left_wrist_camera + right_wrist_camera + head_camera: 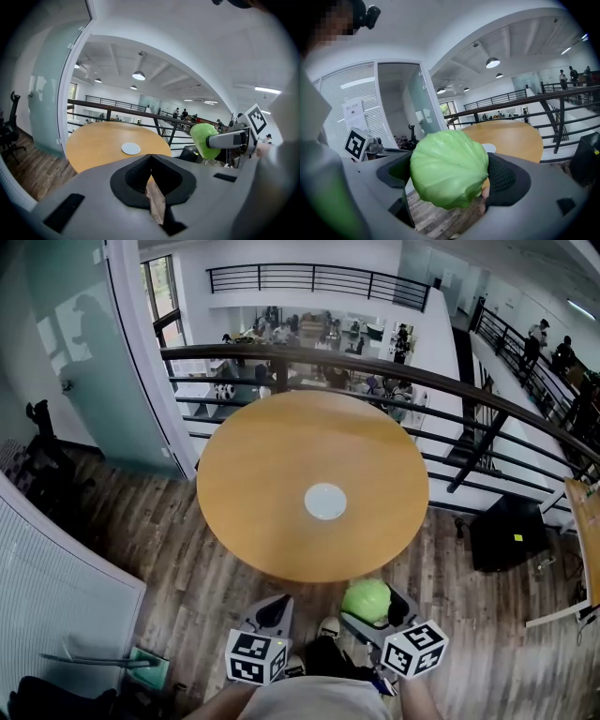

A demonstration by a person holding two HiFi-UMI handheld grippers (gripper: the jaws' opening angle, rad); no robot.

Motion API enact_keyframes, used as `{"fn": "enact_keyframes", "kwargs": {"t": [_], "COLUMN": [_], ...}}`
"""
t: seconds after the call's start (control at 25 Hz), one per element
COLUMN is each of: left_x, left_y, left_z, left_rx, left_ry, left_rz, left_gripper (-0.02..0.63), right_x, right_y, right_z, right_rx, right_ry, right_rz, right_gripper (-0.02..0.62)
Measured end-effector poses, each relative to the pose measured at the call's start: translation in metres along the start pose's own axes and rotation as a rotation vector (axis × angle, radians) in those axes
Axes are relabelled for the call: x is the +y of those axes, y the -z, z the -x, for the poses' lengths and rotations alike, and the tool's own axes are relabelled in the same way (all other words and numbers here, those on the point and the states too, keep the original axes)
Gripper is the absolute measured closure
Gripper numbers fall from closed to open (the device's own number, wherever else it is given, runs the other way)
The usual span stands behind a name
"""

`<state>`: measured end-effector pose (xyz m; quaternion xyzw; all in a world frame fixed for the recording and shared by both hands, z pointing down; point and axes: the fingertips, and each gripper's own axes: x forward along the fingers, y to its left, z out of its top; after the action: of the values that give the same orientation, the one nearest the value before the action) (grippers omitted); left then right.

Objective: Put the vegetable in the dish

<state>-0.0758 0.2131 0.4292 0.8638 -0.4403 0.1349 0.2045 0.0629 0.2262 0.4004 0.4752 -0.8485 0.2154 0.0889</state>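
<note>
A round green cabbage [367, 599] is clamped between the jaws of my right gripper [375, 606], held over the wooden floor just short of the table's near edge; it fills the right gripper view as the cabbage [449, 168] and shows from the side as the cabbage [203, 139]. A small white dish [325, 502] lies flat at the middle of the round wooden table [253, 474]; the dish [131, 148] and dish [490, 147] show beyond both grippers. My left gripper [272, 612] is shut with nothing in it, beside the right one.
A dark metal railing [394, 371] curves behind the table, with an open lower floor beyond it. A glass partition [84, 343] stands at the left and a black box [507, 532] sits on the floor at the right. Wooden floor surrounds the table.
</note>
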Motion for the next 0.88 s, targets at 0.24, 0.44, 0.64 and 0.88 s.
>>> {"fn": "enact_keyframes", "kwargs": {"t": [0.24,0.44,0.64,0.88], "left_x": [0.017,0.037,0.058,0.073], "left_y": [-0.010,-0.026,-0.051,-0.093], "left_z": [-0.021,-0.053,-0.094,-0.141], "left_rx": [0.004,-0.006,-0.009,-0.024], "left_ry": [0.008,-0.015,-0.036,-0.071], "left_rz": [0.003,0.011,0.022,0.032], "left_gripper": [0.584,0.584,0.584,0.584], "right_x": [-0.020,-0.044,-0.075,-0.113], "right_y": [-0.006,-0.022,-0.044,-0.082], "right_z": [-0.028,-0.062,-0.102,-0.133], "right_rx": [0.005,0.010,0.022,0.034], "right_ry": [-0.003,-0.019,-0.043,-0.075], "right_rz": [-0.021,-0.002,-0.002,0.006], "right_gripper": [0.117,0.117,0.117,0.117]}}
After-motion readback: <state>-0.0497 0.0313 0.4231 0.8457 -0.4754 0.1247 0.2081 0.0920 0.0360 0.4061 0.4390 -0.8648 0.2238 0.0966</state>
